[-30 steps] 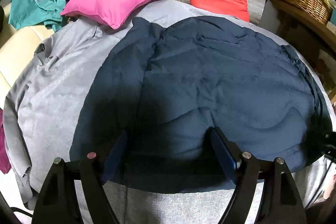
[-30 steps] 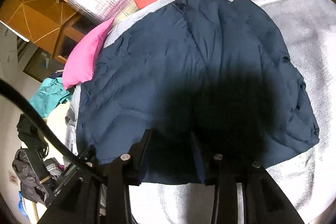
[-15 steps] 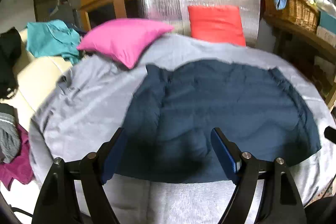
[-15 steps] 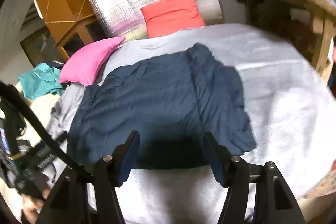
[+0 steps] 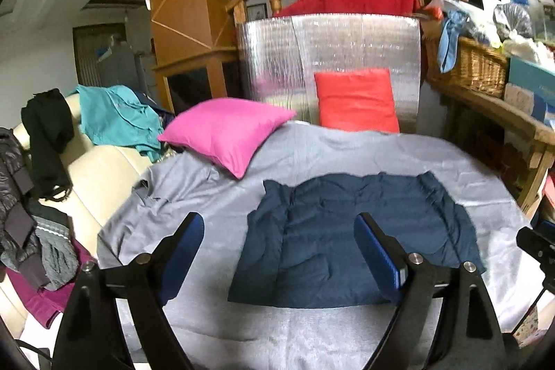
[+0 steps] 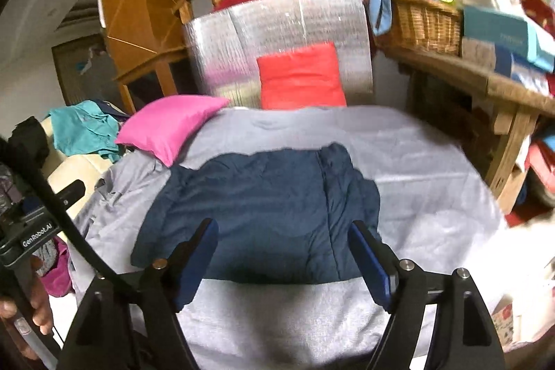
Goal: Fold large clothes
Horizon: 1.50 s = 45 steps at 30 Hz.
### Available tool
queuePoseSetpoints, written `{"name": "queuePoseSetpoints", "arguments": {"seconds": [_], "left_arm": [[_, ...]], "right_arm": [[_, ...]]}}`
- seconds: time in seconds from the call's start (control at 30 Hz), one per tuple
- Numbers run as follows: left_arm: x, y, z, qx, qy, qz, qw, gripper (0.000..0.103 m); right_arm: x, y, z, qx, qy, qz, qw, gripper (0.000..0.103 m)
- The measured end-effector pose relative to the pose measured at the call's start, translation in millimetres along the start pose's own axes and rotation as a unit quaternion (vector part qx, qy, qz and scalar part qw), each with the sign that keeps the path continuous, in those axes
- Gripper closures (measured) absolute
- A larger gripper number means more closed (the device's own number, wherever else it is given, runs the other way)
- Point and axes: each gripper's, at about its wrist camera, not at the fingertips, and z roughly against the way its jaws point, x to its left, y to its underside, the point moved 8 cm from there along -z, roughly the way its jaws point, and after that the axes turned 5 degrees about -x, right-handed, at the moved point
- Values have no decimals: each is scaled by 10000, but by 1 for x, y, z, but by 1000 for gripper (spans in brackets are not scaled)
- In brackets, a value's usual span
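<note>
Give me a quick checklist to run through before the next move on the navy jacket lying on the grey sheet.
1. Left claw open, nothing between its fingers: ok; it has just been opening.
2. Right claw open and empty: ok; also just been opening.
3. Navy jacket lying on the grey sheet, free of both claws: ok.
4. Jacket folded to final size: cannot tell.
5. Pink pillow off the jacket: ok.
6. Jacket surface smooth: not ok, it is wrinkled.
</note>
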Motion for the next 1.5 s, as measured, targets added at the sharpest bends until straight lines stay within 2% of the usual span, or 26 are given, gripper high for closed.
{"name": "queuePoseSetpoints", "arguments": {"seconds": [0.13, 0.27, 0.47, 0.7, 0.87, 1.5], "left_arm": [[9, -11, 25, -221, -167, 70, 9996, 6], [13, -21, 46, -404, -192, 90, 9990, 6], [11, -26, 69, -449, -245, 38, 9987, 5], [18, -34, 93, -676, -357, 152, 9970, 3], [16, -37, 100, -715, -325, 148, 9968, 3], [10, -35, 108, -737, -235, 92, 9970, 3]], "right_arm": [[11, -9, 27, -194, -4, 94, 9998, 21], [22, -12, 46, -268, -37, 153, 9995, 20], [37, -10, 64, -349, -145, 187, 9991, 20], [39, -10, 74, -404, 35, 33, 9992, 20], [34, -8, 70, -325, 313, -195, 9988, 20], [42, -10, 79, -426, 360, -321, 9979, 20]]}}
